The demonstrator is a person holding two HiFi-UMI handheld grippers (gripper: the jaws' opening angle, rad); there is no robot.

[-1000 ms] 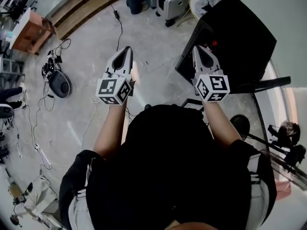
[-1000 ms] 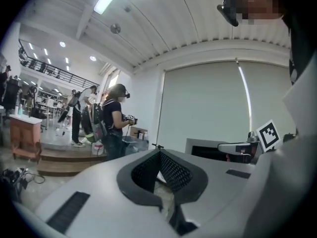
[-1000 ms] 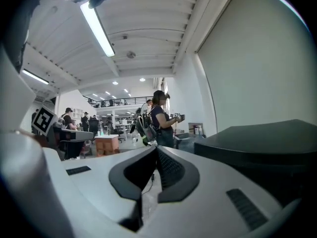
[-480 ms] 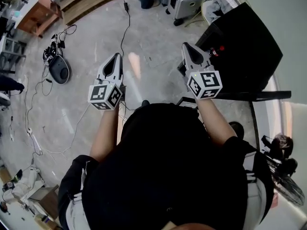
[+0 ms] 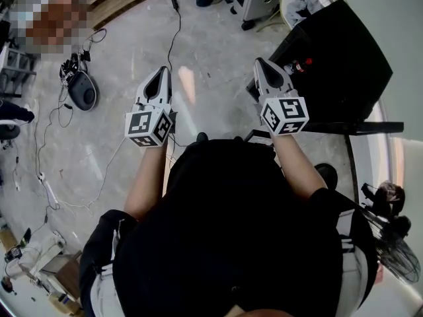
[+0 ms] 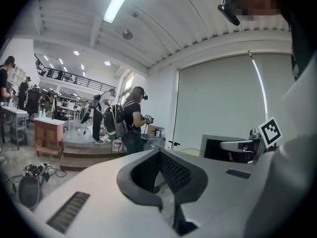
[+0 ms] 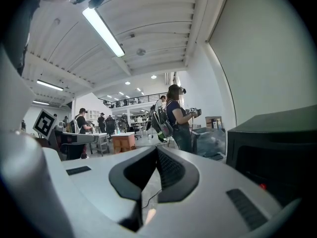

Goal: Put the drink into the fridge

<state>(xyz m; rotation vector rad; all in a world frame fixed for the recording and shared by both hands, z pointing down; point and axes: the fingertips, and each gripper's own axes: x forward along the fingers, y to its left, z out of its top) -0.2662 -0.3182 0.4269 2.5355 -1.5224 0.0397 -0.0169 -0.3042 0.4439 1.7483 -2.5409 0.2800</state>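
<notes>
Grey concrete floor [image 5: 211, 65] spreads under both grippers, in a big workshop hall. The fingers [image 6: 176, 172] of the left gripper [image 6: 159, 151] are pressed together with nothing between them. The right gripper [image 7: 156, 148] is the same, its jaws closed and empty. Both are held out side by side, well apart and almost level. Just right of the right gripper's tip stands the black fridge [image 5: 337, 58]. At its near left corner sits a small red-topped thing [image 5: 299, 65], perhaps the drink, but it is too small to tell. Cables [image 5: 73, 78] lie on the floor far left. A person [image 6: 132, 120] with a backpack stands farther away.
</notes>
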